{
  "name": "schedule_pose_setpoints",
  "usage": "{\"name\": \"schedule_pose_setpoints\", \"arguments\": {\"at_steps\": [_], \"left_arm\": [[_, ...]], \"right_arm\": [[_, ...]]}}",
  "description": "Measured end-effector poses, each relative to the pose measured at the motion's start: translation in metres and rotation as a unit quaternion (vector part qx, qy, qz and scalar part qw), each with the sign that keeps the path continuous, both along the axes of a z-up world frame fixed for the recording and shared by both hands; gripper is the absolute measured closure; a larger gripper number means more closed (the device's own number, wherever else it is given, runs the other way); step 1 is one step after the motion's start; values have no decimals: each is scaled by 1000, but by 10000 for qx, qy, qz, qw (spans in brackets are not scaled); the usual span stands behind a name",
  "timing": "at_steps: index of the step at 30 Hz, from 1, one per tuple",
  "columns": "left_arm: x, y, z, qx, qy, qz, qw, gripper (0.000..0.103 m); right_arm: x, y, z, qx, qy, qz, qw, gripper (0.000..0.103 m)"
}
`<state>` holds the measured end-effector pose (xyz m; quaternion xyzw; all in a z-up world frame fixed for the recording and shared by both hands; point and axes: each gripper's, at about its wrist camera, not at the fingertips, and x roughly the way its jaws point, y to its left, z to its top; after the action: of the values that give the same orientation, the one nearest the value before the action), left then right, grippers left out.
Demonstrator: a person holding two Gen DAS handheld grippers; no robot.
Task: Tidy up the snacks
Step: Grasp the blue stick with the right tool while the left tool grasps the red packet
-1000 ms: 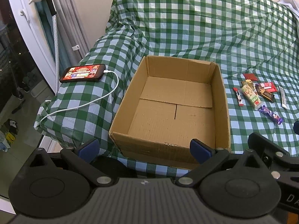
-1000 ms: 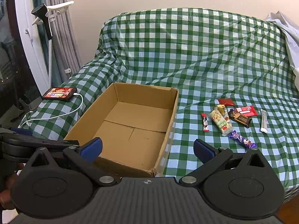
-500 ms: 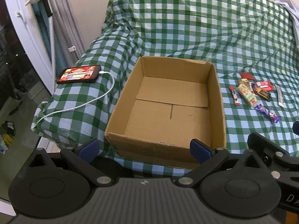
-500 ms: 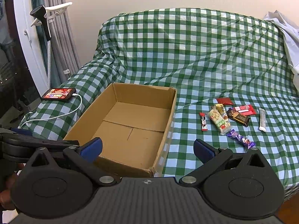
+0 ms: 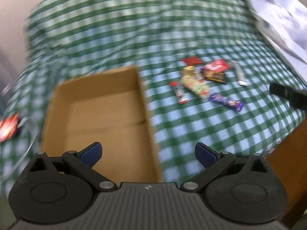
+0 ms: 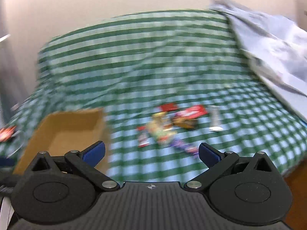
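Note:
An empty cardboard box [image 5: 99, 115] [image 6: 63, 132] sits on the green checked cloth [image 5: 191, 130]. To its right lies a cluster of several snack packets [image 5: 203, 80] [image 6: 172, 126]: a purple bar [image 5: 227, 101], a red-and-white stick [image 5: 179, 93], a green-yellow pack [image 5: 195, 82], a dark bar [image 5: 214, 74], red wrappers and a silver stick [image 5: 238, 72]. My left gripper [image 5: 147, 153] hangs open over the box's near right wall, nothing in it. My right gripper [image 6: 151, 151] is open too, just short of the snacks. Both views are blurred by motion.
A phone [image 5: 7, 128] with a bright red screen lies left of the box on the cloth. Pale grey fabric [image 5: 278, 15] is heaped at the far right. A brown wooden edge [image 5: 287, 163] shows at the cloth's near right corner.
Both grippers have swung right and forward toward the snacks. The box has slid to the left in both views, and the phone sits at the left edge. Both jaws stay open.

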<state>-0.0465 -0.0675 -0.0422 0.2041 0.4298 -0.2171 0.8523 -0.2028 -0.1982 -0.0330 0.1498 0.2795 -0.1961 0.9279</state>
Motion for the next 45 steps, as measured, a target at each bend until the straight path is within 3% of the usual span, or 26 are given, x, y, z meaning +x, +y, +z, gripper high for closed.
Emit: {"name": "schedule_pose_setpoints", "arguments": {"at_steps": [2,4,9,11,12,13,14,15,17,18,21,27,29,32,37,42,45], "left_arm": [[31,-42,-12,67,288,-432,9986,0],[70,-85,-27,194,881,-804,9927,0],[145,-143,-52,112,1844,-414,9819,0],[169,-160,-61,50,2469,-128,9689,0],[181,-167,-69,70,2962,48,9551,0],[190,-175,-77,162,3251,190,9453,0],[198,-184,-82,319,3352,294,9411,0],[204,-195,-84,505,3208,344,9452,0],[216,-216,-82,807,2536,316,9634,0],[222,-230,-83,910,2350,238,9674,0],[247,-266,-93,1022,2229,139,9694,0],[281,-329,-115,1207,1460,-403,9811,0],[284,-342,-124,1439,1162,-613,9808,0],[292,-349,-142,1669,1155,-739,9764,0],[293,-345,-159,1712,1099,-751,9762,0],[295,-357,-174,1691,950,-1092,9749,0],[295,-364,-180,1711,839,-1340,9725,0]], "right_arm": [[17,-48,-11,34,152,-448,9989,0],[39,-98,-19,58,313,-958,9949,0],[82,-219,-26,157,358,-1783,9832,0],[98,-263,-29,163,299,-2016,9789,0],[106,-284,-32,145,244,-2079,9777,0],[116,-307,-34,134,226,-2121,9769,0],[127,-329,-37,146,207,-2186,9755,0],[135,-352,-39,153,168,-2233,9745,0],[155,-395,-45,203,145,-2402,9704,0],[163,-415,-48,239,116,-2441,9694,0],[189,-481,-60,245,63,-2591,9655,0],[243,-588,-113,608,208,-2941,9536,0],[264,-608,-138,631,354,-2872,9551,1],[293,-625,-179,528,689,-2849,9546,1],[292,-636,-228,1031,541,-3323,9359,1],[291,-648,-227,1097,379,-3218,9397,1],[291,-665,-217,1259,111,-3489,9286,1]]}}
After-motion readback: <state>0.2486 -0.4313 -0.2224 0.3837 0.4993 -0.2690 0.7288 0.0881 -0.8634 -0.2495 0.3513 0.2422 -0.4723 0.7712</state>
